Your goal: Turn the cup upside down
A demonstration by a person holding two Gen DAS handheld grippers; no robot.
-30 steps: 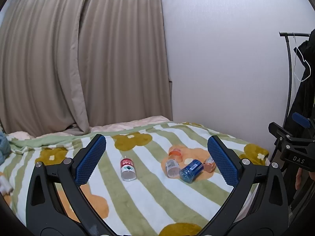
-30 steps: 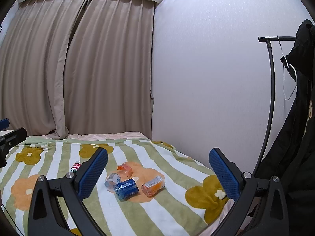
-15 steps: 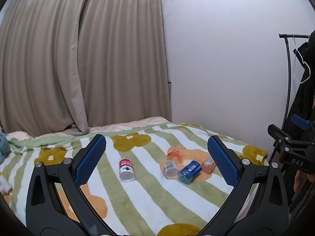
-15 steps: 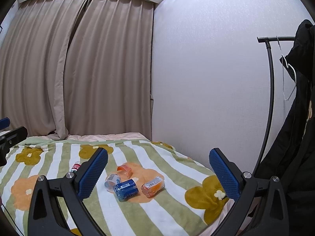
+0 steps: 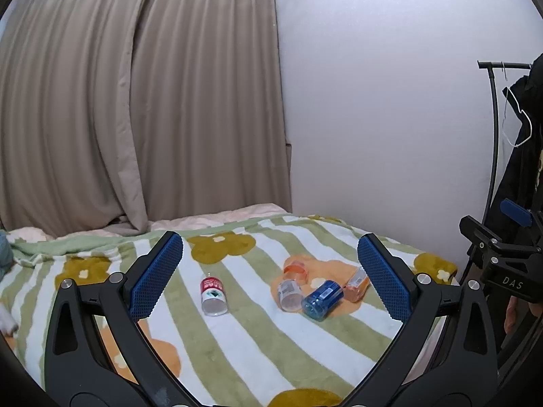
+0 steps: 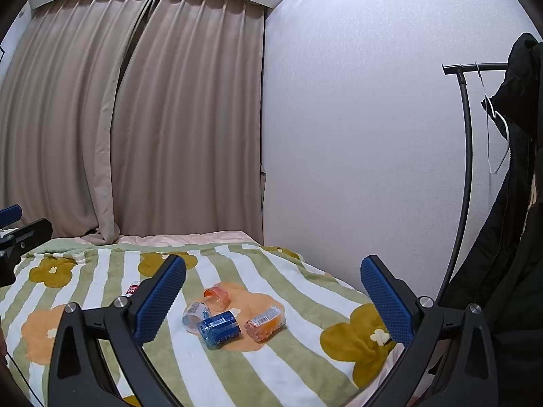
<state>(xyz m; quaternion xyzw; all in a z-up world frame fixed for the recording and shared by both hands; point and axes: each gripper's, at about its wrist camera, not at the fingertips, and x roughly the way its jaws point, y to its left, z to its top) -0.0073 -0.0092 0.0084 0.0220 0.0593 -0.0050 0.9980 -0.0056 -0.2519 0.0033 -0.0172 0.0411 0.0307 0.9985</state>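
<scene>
Several small plastic cups lie on their sides in a cluster on the striped bed blanket: an orange cup, a clear cup, a blue cup and a second orange cup. My left gripper is open and empty, held above the near part of the bed. My right gripper is open and empty, also short of the cups.
A red-labelled bottle lies on the blanket left of the cups. Curtains hang behind the bed, a white wall runs along its right. A coat rack with dark coats stands at right.
Both views have shifted slightly; the cups and bottle sit a little lower in the left wrist view. Both grippers stay open, nothing has been touched.
</scene>
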